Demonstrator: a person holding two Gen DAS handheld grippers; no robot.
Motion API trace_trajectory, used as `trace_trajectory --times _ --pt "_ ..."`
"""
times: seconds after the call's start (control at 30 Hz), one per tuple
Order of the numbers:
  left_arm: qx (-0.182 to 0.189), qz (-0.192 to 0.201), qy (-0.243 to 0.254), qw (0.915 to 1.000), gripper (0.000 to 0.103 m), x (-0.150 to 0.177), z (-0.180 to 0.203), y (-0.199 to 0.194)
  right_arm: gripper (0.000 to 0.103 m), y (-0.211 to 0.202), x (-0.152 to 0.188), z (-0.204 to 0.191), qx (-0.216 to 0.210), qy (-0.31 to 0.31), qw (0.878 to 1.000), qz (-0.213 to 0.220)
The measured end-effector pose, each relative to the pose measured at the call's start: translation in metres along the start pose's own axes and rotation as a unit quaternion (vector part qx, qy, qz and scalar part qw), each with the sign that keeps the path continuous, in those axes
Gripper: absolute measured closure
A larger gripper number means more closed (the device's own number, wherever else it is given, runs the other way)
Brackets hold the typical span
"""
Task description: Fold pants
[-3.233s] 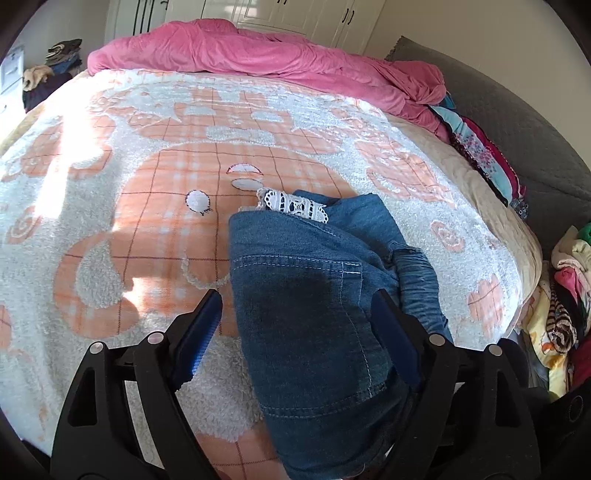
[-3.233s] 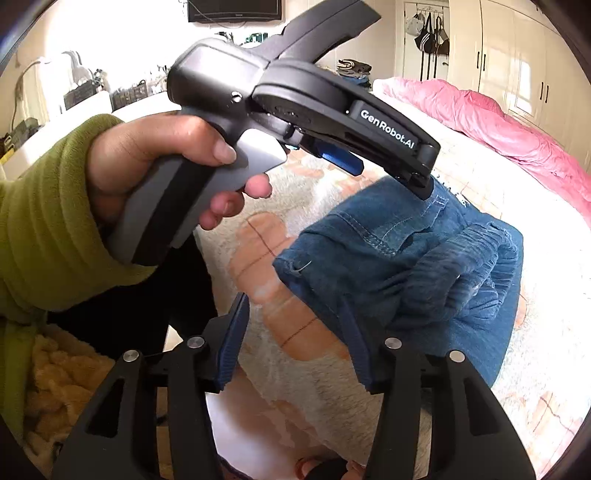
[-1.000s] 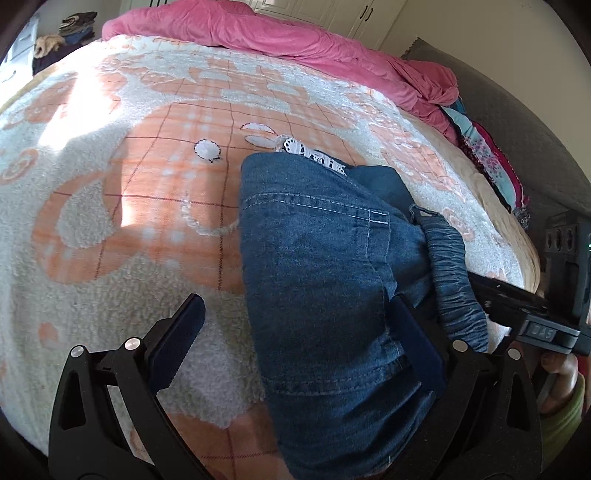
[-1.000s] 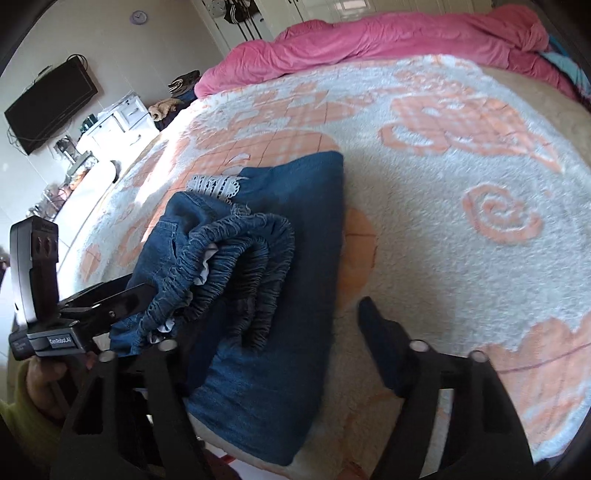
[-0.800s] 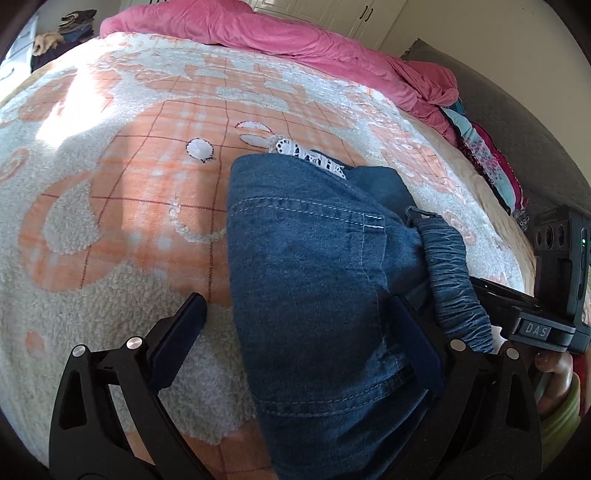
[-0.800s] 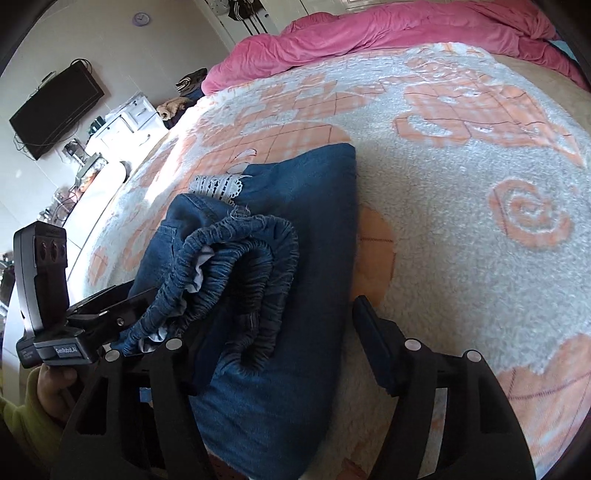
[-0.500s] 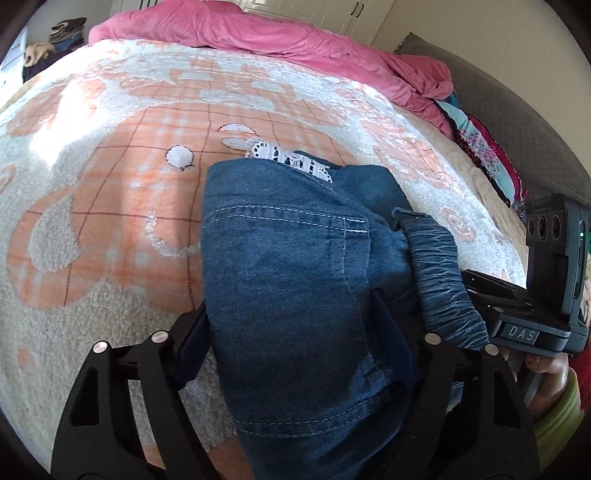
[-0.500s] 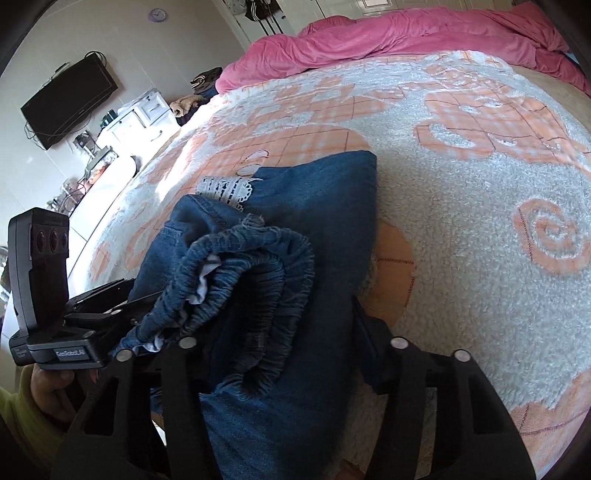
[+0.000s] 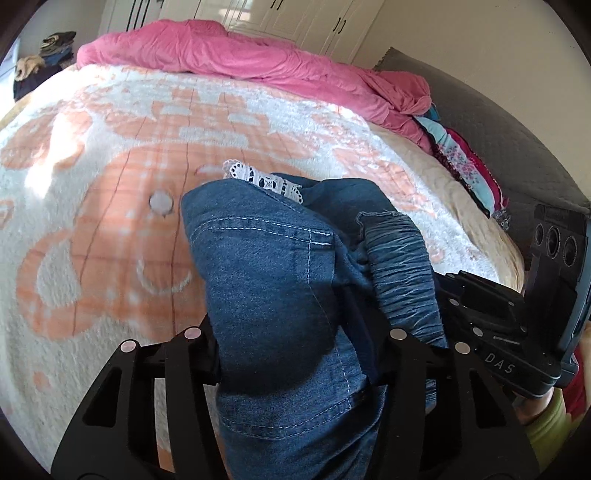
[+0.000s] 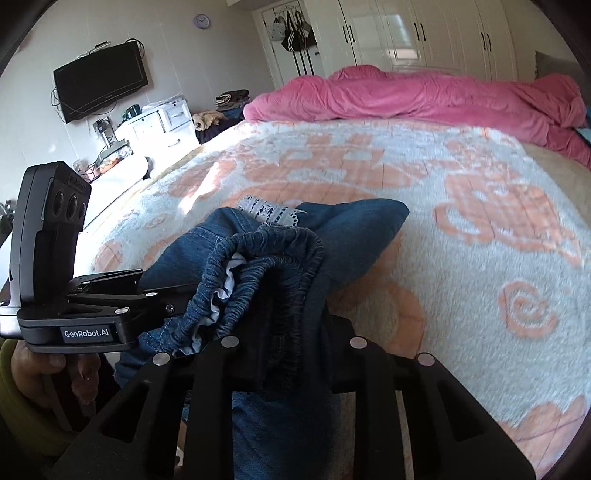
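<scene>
Reading "GenRobot.AI" on your left gripper (image 10: 173,295) (right gripper (image 9: 436,317) says "DAS"), both now pinch the pants (image 9: 280,280), previously spread.

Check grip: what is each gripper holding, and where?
Both hold the folded jeans: left gripper across the denim panel's near end, right gripper on the bunched elastic waistband.

Pants (image 9: 280,288): dark blue denim with pale contrast stitching; ruched waistband in the same blue, white lining showing inside
Lace trim (image 9: 264,181): white, openwork pattern
Blanket (image 9: 110,177): fluffy white with peach-orange motifs, checked with thin dark lines; spiral and flower shapes
Duvet (image 10: 424,92): solid bright pink
Left claw (image 9: 295,332): black
Right claw (image 10: 291,343): black
Sleeve (image 9: 546,421): yellow-green
Wardrobe (image 10: 424,33): white doors, dark handles
Television (image 10: 99,85): black
</scene>
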State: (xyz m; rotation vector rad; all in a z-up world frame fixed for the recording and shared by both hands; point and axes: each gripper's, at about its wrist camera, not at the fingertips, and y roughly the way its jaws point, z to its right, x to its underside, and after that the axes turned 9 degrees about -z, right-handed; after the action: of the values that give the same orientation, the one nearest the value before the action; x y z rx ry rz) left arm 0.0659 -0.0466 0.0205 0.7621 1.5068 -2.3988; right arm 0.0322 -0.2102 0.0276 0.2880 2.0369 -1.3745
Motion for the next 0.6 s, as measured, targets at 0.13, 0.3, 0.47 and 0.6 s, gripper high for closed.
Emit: trace_trajectory --times 0.13,0.3,0.47,0.6 --pt "-0.005 0.018 0.003 0.9998 0.059 -0.023 0.0 -0.004 0.081 0.001 -0.025 0.004 0.008 -0.007 1.0 0.019" --pt "-0.005 0.029 -0.002 0.9996 0.059 -0.051 -0.008 0.002 0.082 0.01 -0.051 0.011 0.019 -0.01 0.999 0.04" --pt "-0.009 0.027 -0.008 0.9996 0.059 -0.064 -0.018 0.015 0.082 0.029 -0.064 0.026 0.018 0.009 0.999 0.035" --pt "-0.011 0.006 -0.014 0.9998 0.059 -0.067 -0.028 0.038 0.082 0.048 -0.065 0.037 0.02 0.032 0.999 0.018"
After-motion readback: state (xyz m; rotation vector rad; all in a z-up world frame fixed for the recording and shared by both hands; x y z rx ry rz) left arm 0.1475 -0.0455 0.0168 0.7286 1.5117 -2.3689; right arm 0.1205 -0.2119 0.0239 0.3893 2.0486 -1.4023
